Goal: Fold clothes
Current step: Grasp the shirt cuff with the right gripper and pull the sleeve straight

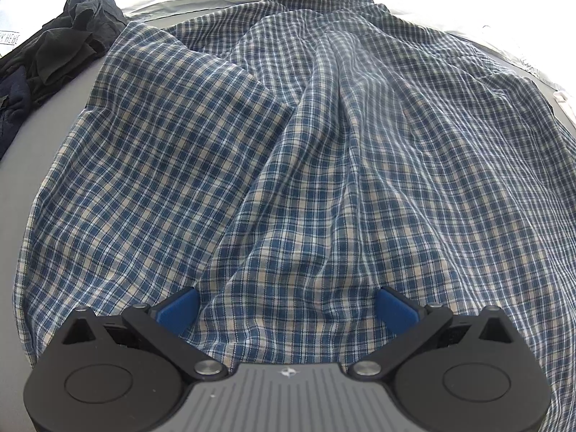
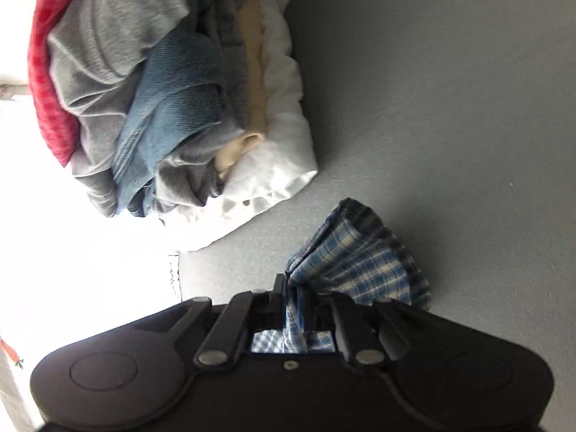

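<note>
Right wrist — fingers [image 2: 293, 297] pinching plaid shirt [image 2: 356, 262] edge

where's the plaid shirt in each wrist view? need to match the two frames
Left wrist: the plaid shirt fills most of the picture, spread on the grey surface, collar at top centre; the left gripper is open over its near hem.
Right wrist: only a bunched corner of the shirt shows, low and right of centre, pinched in the shut right gripper.
Shared landmark: the blue-and-cream check fabric on the same grey surface.
</note>
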`<state>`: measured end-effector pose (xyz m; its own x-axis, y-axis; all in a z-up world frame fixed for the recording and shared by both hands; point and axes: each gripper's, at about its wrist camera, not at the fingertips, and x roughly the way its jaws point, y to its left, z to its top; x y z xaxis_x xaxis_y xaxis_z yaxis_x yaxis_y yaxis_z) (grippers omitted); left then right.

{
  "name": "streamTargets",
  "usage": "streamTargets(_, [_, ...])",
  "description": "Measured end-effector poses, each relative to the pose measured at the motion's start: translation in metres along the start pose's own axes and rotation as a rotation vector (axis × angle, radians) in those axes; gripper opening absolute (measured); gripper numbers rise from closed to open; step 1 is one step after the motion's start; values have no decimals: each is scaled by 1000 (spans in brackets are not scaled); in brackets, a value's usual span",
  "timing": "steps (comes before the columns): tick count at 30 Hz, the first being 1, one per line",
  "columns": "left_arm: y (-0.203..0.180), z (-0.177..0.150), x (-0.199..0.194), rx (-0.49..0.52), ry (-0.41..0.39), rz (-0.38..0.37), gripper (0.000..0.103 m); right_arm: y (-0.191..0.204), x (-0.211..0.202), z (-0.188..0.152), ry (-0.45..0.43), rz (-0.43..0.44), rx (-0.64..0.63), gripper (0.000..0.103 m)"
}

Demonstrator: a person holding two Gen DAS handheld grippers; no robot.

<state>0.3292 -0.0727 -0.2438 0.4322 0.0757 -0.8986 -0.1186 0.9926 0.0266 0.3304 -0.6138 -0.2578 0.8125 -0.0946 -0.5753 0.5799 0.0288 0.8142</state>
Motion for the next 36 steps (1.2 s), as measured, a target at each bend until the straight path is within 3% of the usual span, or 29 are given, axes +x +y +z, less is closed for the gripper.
streamTargets(1, [0, 0, 0, -1, -1, 1, 103, 11, -5, 0, -10, 58, -116, 6])
streamTargets(3, [-1, -1, 1, -2, -6, 1, 103, 37, -21, -9, -56, 84, -438, 6])
streamTargets(4, [-2, -1, 1, -3, -8, 2, 103, 45, -26, -16, -76, 59, -593, 5])
streamTargets(7, [-3, -1, 1, -9, -12, 5, 103, 39, -24, -29, -62, -86, -768, 5])
streamTargets(9, [-4, -1, 2, -10, -14, 6, 103, 17, -19, -22, -24, -178, -710, 5])
streamTargets(13, [-4, -1, 2, -7, -16, 4, 103, -17, -31, -10, 2, -239, -564, 14])
streamTargets(16, [-5, -1, 1, -8, -15, 7, 103, -20, -36, 4, -15, -183, -432, 31])
streamTargets(18, [-6, -1, 2, -9, -16, 8, 103, -22, -36, 12, -10, -83, -286, 33])
streamTargets(21, [-7, -1, 2, -12, -18, 9, 103, -26, -40, 17, 3, 45, -80, 54])
streamTargets(22, [-7, -1, 2, -13, -18, 10, 103, -28, -41, 18, -1, 53, -12, 64])
streamTargets(23, [-8, -1, 2, -14, -19, 10, 103, -29, -37, 19, -3, 58, 50, 66])
streamTargets(26, [-8, -2, 2, -15, -23, 10, 103, -29, -23, 21, -1, 58, 169, 66])
streamTargets(29, [-10, -3, 3, -16, -27, 10, 103, -19, -6, 23, -10, -37, 129, 64])
streamTargets(30, [-10, -2, 4, -17, -28, 10, 103, -16, -1, 23, -13, -68, 113, 60])
streamTargets(33, [-11, -2, 4, -19, -32, 12, 103, -13, 6, 23, -31, -104, 97, 34])
streamTargets(34, [-11, -2, 5, -20, -34, 12, 103, -8, 5, 22, -39, -108, 52, 17])
streamTargets(36, [-11, -1, 5, -22, -36, 13, 103, 2, 4, 21, -56, -114, -38, 13])
